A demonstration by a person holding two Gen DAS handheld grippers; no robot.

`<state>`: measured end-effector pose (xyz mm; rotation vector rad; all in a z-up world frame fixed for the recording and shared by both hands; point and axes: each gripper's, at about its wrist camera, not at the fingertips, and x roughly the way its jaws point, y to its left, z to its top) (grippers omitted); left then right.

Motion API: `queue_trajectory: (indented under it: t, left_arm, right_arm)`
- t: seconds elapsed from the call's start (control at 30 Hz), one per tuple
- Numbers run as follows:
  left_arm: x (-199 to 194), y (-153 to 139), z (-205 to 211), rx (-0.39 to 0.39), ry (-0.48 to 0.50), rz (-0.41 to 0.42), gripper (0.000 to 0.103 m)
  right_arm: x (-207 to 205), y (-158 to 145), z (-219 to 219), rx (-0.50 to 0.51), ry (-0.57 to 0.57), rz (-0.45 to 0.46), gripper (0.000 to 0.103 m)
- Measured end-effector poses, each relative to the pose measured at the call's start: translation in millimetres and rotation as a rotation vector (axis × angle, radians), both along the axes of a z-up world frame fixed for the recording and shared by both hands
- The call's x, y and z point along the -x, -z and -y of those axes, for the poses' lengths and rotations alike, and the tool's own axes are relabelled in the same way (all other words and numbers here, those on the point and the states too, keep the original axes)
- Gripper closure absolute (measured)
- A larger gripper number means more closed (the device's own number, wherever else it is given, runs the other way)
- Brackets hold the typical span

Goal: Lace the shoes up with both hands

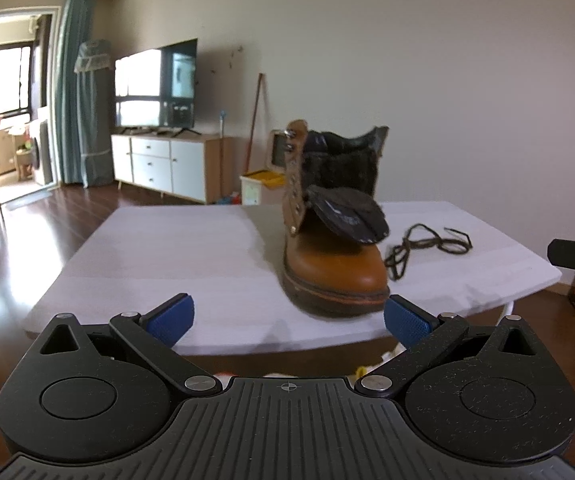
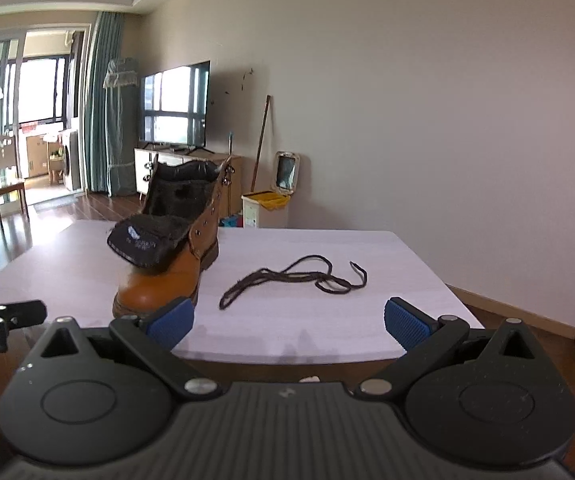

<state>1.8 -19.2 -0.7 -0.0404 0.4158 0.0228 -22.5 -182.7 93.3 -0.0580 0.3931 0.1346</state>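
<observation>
From the left wrist we see our left tongs (image 1: 289, 318) spread wide and empty before the counter (image 1: 159, 256), where the boot (image 1: 333, 248) stands upright, toe toward us (tongue flopped forward), the lace (image 1: 427, 246) loose just to its right. From the right wrist, our right tongs (image 2: 289, 320) gape empty too, the boot (image 2: 167, 272) left and the lace (image 2: 299, 276) ahead.

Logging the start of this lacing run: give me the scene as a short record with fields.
boot: brown boot upright on the white table, tongue folded forward, eyelets empty
lace: dark shoelace loose on the table, to the right of the boot, apart from it
left tool: open, holding nothing, short of the boot's toe
right tool: open, holding nothing, facing the lace
progress: lacing not begun
</observation>
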Motion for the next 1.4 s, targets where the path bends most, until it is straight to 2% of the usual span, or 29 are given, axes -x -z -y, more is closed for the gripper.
queue_trajectory:
  t: [0.1, 0.2, 0.3, 0.33, 0.4, 0.43, 0.5, 0.6, 0.67, 0.77, 0.87, 1.03, 1.27, 1.4]
  left_arm:
    - [-2.1, -0.6, -8.7, 0.005, -0.002, 0.014, 0.0]
    - [-9.1, 1.8, -13.6, 0.002, 0.008, 0.015, 0.0]
    - [-17.6, 4.0, -14.1, -0.02, 0.031, 0.019, 0.0]
    - [-23.6, 5.5, -11.6, -0.043, 0.042, 0.021, 0.0]
    - [-31.1, 7.3, -10.4, -0.082, 0.061, 0.026, 0.0]
    - [-38.3, 8.5, -7.1, -0.112, 0.069, 0.032, 0.0]
    - [-48.6, 10.3, -6.9, -0.139, 0.076, 0.039, 0.0]
    - [-68.9, 12.7, -5.1, -0.171, 0.088, 0.048, 0.0]
    - [-84.8, 15.5, -3.7, -0.192, 0.095, 0.041, 0.0]
    - [-107.4, 21.7, -0.5, -0.221, 0.105, 0.021, 0.0]
    - [-122.4, 27.0, 2.6, -0.241, 0.119, 0.011, 0.0]
    - [-137.4, 30.1, 6.9, -0.248, 0.15, 0.018, 0.0]
    - [-157.8, 12.3, 6.7, -0.212, 0.151, 0.08, 0.0]
    - [-180.4, 0.0, 6.0, -0.258, 0.128, 0.11, 0.0]
  right_arm:
    - [-15.4, 2.7, 3.2, -0.056, 0.003, -0.041, 0.001]
    - [-24.6, 4.1, 3.9, -0.094, 0.007, -0.03, 0.001]
    - [-32.2, 4.0, 1.1, -0.115, 0.009, 0.011, 0.001]
    - [-34.1, 3.2, -2.3, -0.091, 0.014, 0.038, 0.001]
    - [-28.7, 1.4, -13.5, 0.014, 0.052, 0.168, 0.001]
    - [-31.7, 0.2, -12.8, -0.006, 0.069, 0.17, 0.001]
    - [-39.8, -1.1, -8.7, -0.066, 0.091, 0.145, 0.001]
    - [-65.4, 4.2, 6.4, -0.199, 0.102, 0.038, 0.001]
    - [-68.8, 8.8, 1.3, -0.106, 0.116, 0.129, 0.001]
    - [-90.3, 14.1, 7.4, -0.174, 0.032, 0.047, 0.001]
    - [-103.6, 20.4, 3.4, -0.113, 0.028, 0.047, 0.001]
    - [-124.3, 27.8, 2.7, -0.118, 0.019, 0.002, 0.001]
    - [-141.0, 33.0, 9.5, -0.152, 0.01, -0.038, 0.001]
    - [-148.8, 35.8, 7.2, -0.156, -0.039, -0.061, 0.001]
